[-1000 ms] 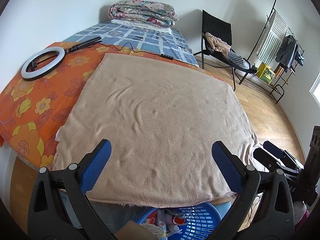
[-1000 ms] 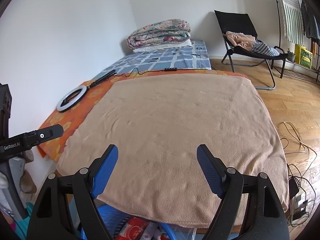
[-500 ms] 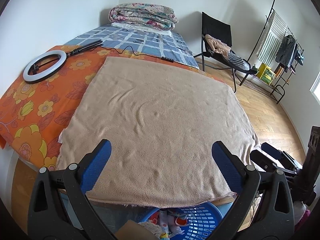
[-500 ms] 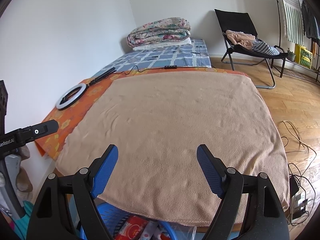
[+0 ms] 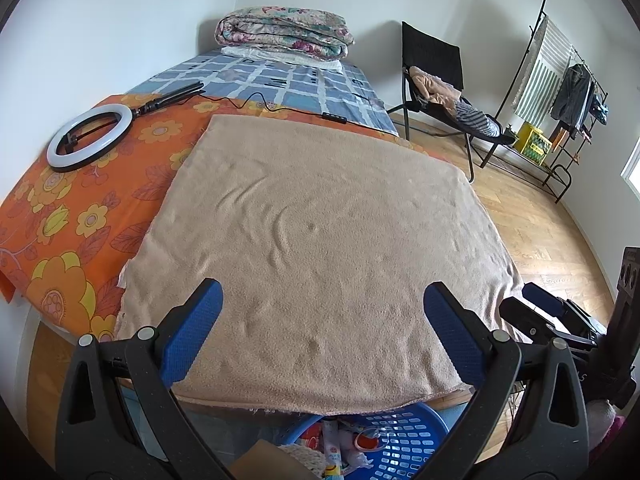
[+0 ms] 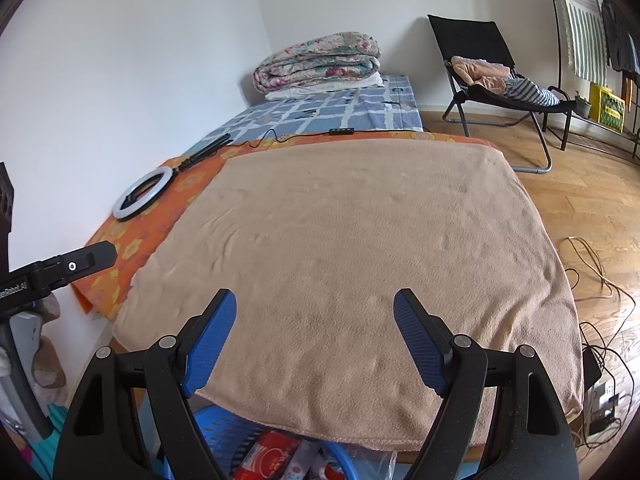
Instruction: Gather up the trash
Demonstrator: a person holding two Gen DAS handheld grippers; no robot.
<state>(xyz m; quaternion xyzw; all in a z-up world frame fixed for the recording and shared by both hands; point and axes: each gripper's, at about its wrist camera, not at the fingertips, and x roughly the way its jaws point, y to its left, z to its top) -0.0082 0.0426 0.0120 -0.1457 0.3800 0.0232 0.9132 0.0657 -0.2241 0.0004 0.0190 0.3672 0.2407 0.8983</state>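
A blue plastic basket [image 5: 404, 440] sits on the floor below the near edge of the bed, with wrappers and other trash [image 5: 340, 446] inside; it also shows in the right wrist view [image 6: 224, 432] with a red packet [image 6: 268, 454]. My left gripper [image 5: 322, 306] is open and empty above the tan blanket [image 5: 320, 240]. My right gripper [image 6: 314, 312] is open and empty above the same blanket [image 6: 360, 248]. The right gripper's body shows at the right edge of the left wrist view [image 5: 560, 320].
A ring light [image 5: 88, 136] with its cable lies on the orange floral sheet [image 5: 60, 232]. Folded quilts [image 5: 284, 36] sit at the bed's far end. A black chair [image 5: 440, 80] with clothes, a clothes rack [image 5: 560, 80] and floor cables [image 6: 596, 280] stand right.
Both grippers have drawn back and risen slightly, so the bed looks a little farther and more of the basket shows. Both stay open and empty.
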